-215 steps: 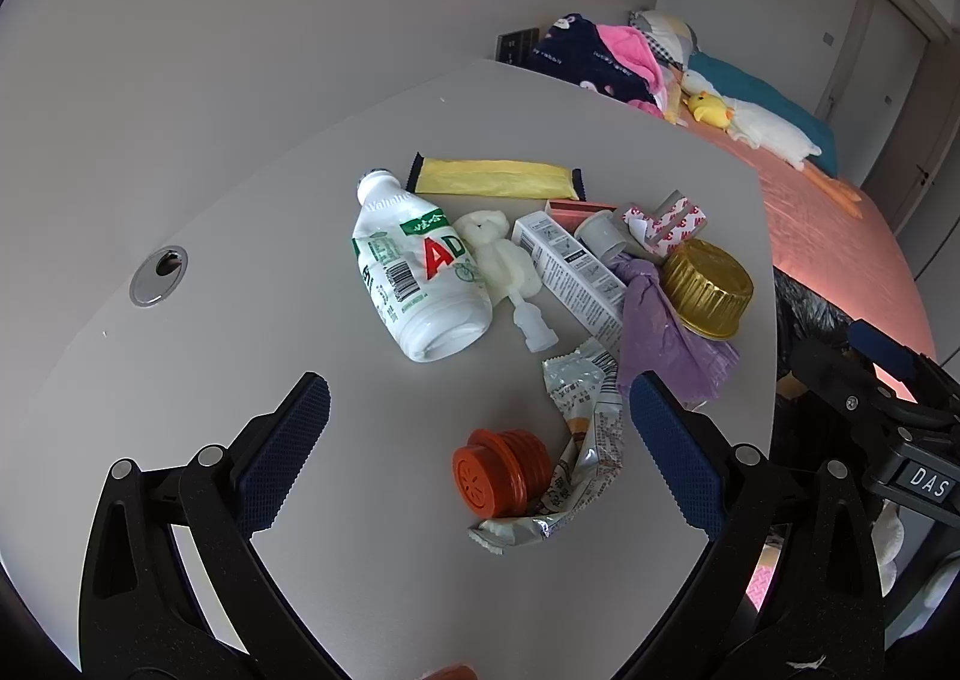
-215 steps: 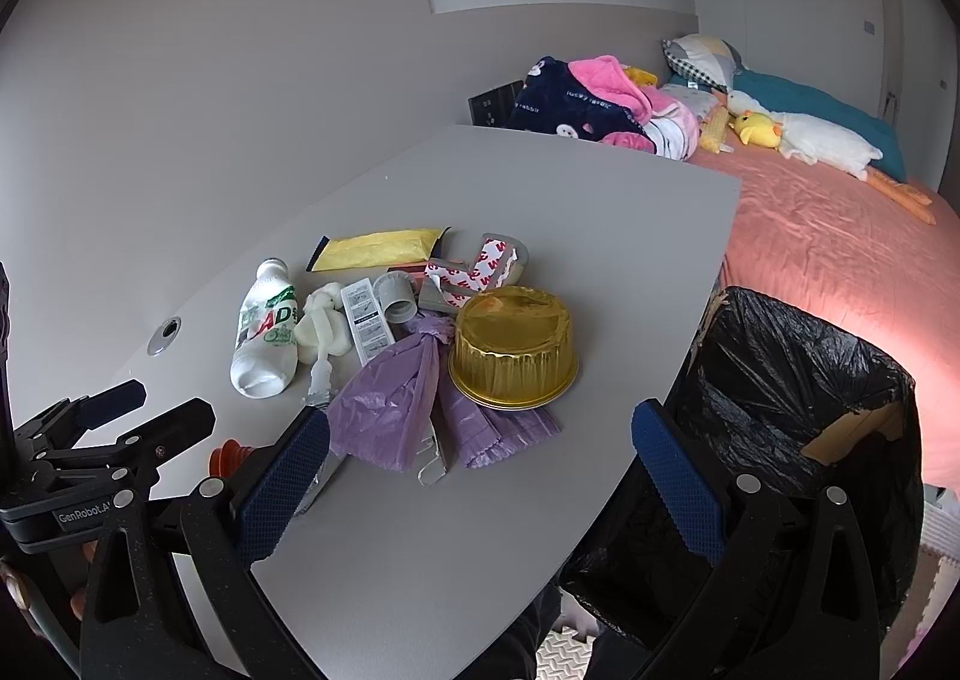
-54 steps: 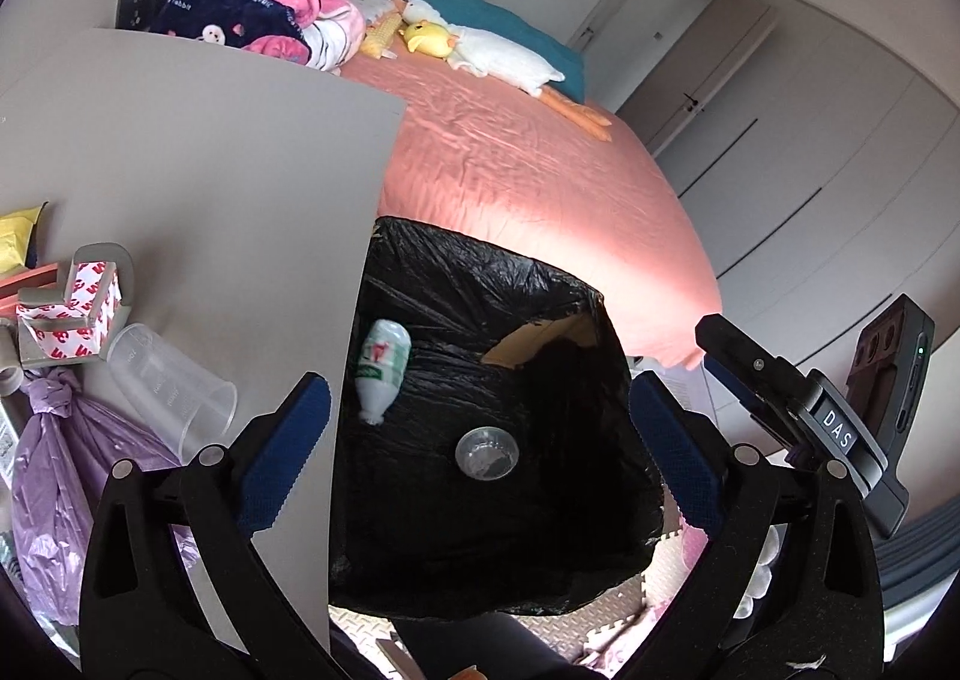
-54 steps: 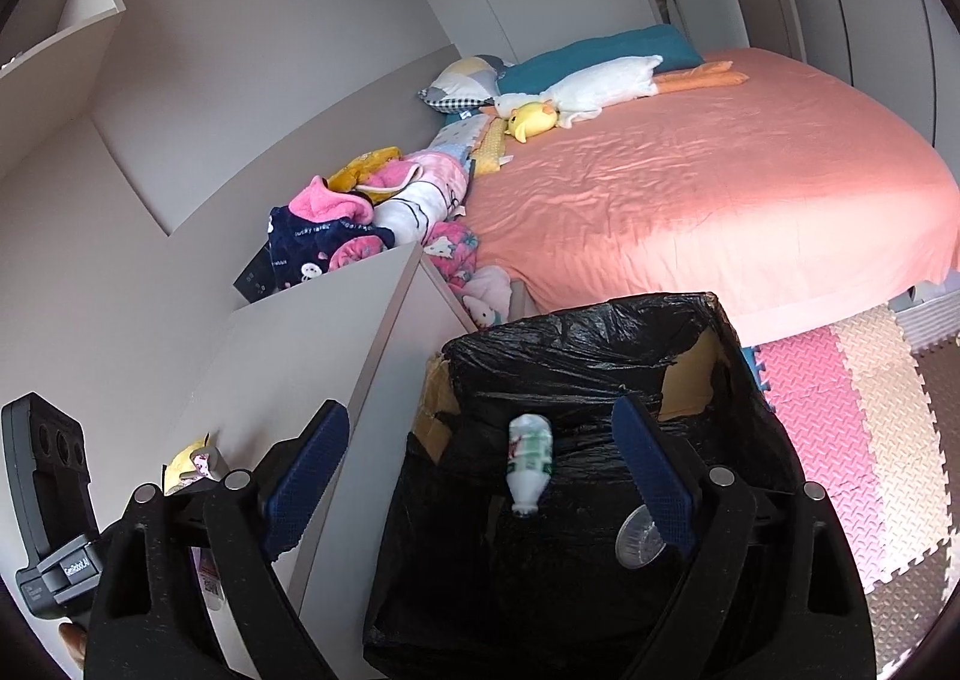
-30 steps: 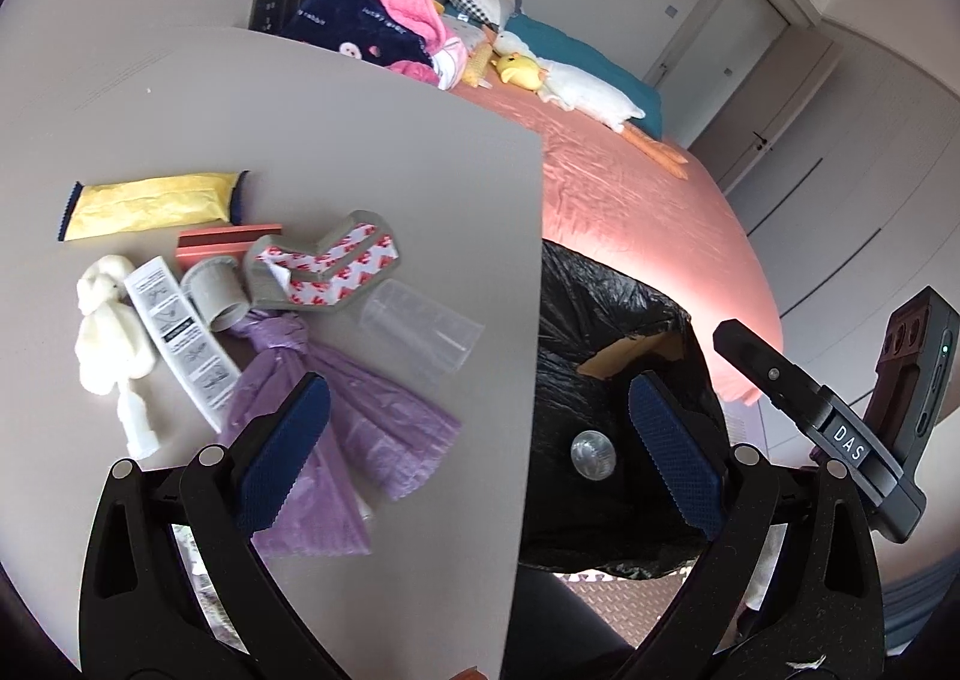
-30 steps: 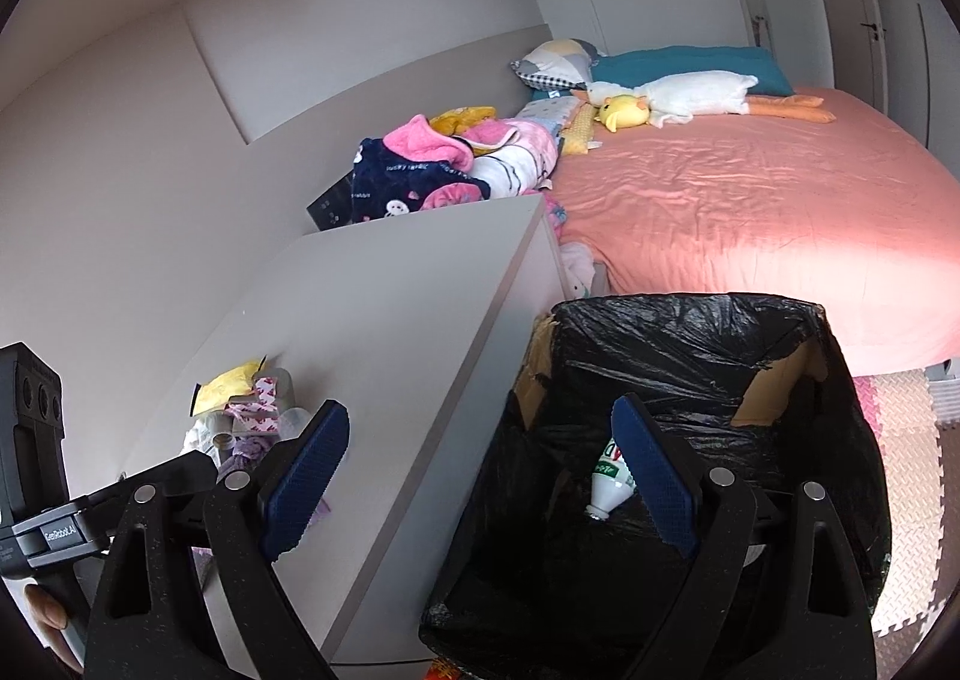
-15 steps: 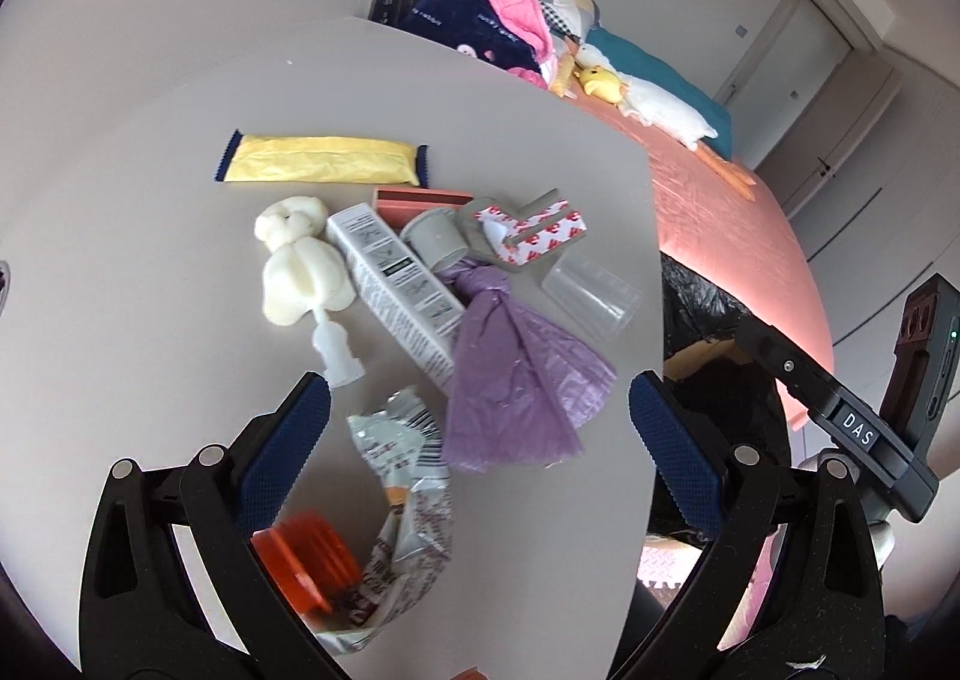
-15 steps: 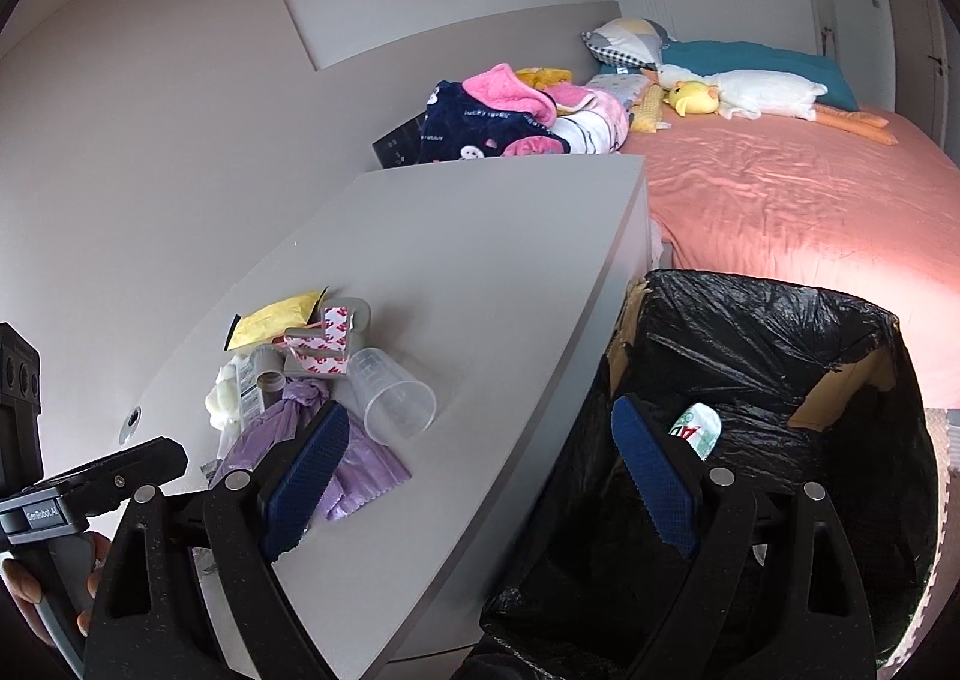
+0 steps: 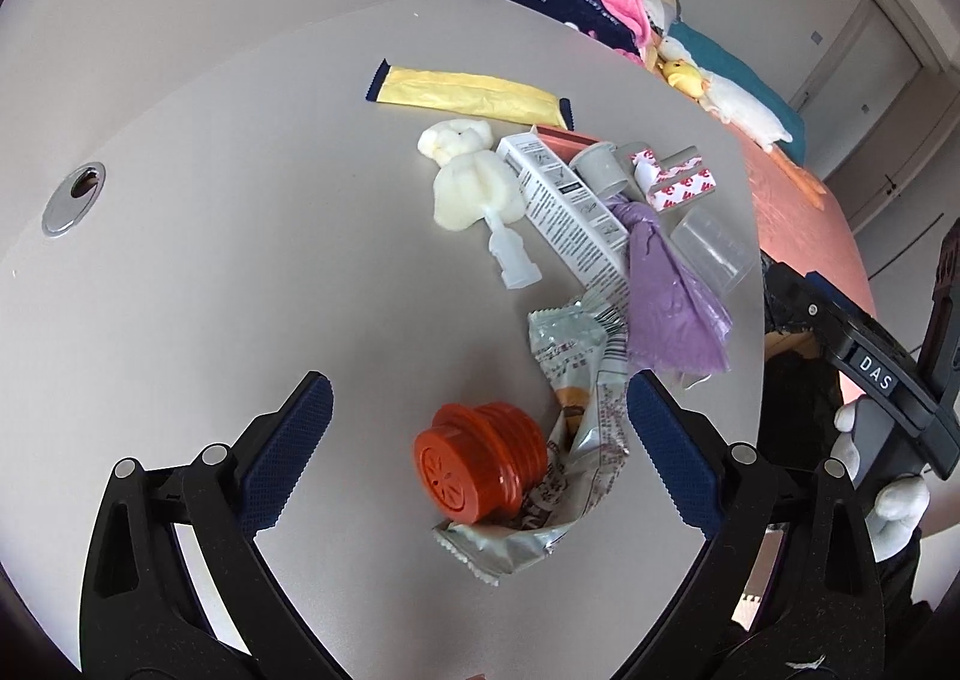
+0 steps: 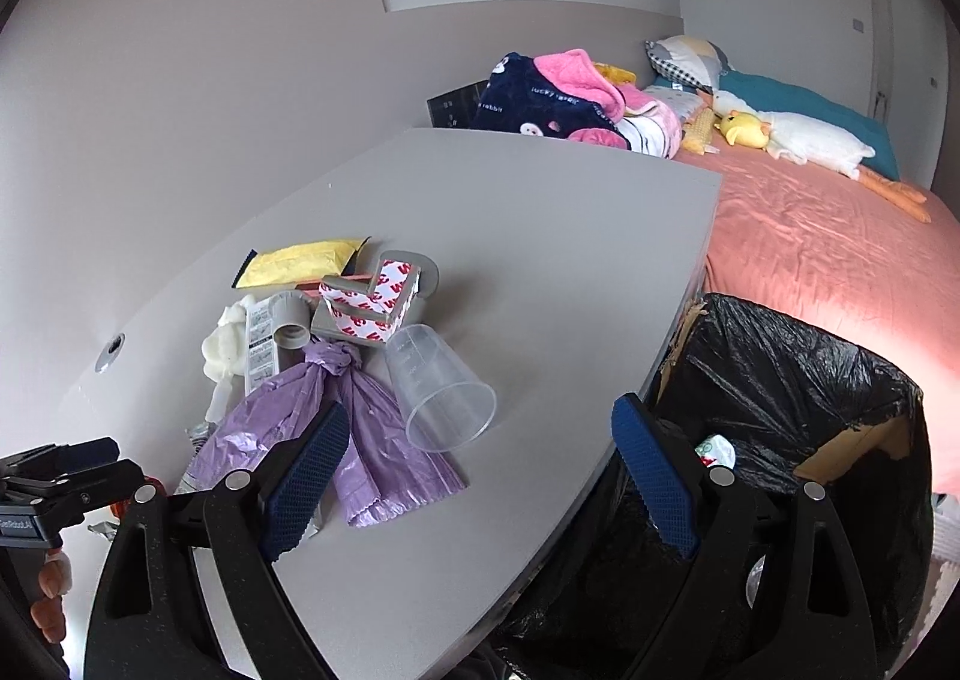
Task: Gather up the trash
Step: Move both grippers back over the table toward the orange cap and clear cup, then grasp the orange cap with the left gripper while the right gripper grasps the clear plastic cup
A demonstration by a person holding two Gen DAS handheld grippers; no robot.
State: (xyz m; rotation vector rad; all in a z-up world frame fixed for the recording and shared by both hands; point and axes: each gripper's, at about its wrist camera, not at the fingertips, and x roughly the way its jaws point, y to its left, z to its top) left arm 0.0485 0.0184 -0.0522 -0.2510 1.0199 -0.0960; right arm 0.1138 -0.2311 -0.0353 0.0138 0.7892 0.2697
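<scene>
**Both hand-held grippers back over the counter litter**

Swung away from the bin since a second ago, the left hand-held gripper [image 9: 477, 431] now hangs over the grey counter [image 9: 240, 260] with its jaws spread wide and nothing between them. Just ahead of it, between the blue pads, sits a ribbed orange plastic cap [image 9: 480, 467], resting against a crumpled silver foil wrapper [image 9: 576, 410] by the right pad. Farther ahead lie a white squeeze bottle shaped like a small animal [image 9: 471, 188], a long white printed carton [image 9: 570, 212], a knotted purple plastic bag [image 9: 666, 296], a clear plastic cup on its side [image 9: 714, 251] and, farthest off, a flat yellow packet with dark ends [image 9: 471, 95].

The right hand-held gripper [image 10: 480, 467] has also turned back from the bin; its jaws stand wide open and empty. The clear cup [image 10: 441, 386] lies just ahead of it, the purple bag [image 10: 360, 440] reaches to its left pad, and a grey block with red-and-white tape [image 10: 375, 302] sits beyond. To its right, beside the counter edge, stands the bin lined with a black plastic bag [image 10: 798, 380], a white bottle with a green label [image 10: 714, 449] showing inside.
</scene>
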